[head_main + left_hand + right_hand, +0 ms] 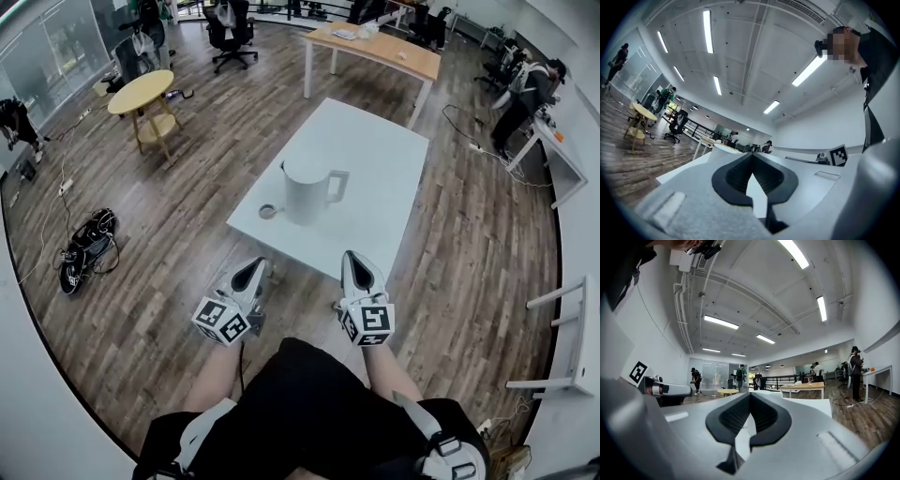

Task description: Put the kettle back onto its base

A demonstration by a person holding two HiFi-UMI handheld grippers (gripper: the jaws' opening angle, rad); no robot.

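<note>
A white kettle [307, 190] stands upright on the white table [375, 159], its handle toward the right. Just left of it lies its small round base [269, 212], apart from the kettle. My left gripper [247, 275] and right gripper [356, 273] hover side by side in front of the table's near edge, short of the kettle. Both are shut with nothing between their jaws. In the left gripper view the left gripper [751, 157] points level over the tabletop; the right gripper [750, 397] does the same in the right gripper view.
A round yellow side table [142, 98] stands far left, a wooden desk [375, 47] behind the white table. Cables and black gear [86, 246] lie on the wood floor at left. A person [525, 94] stands at a white bench at right.
</note>
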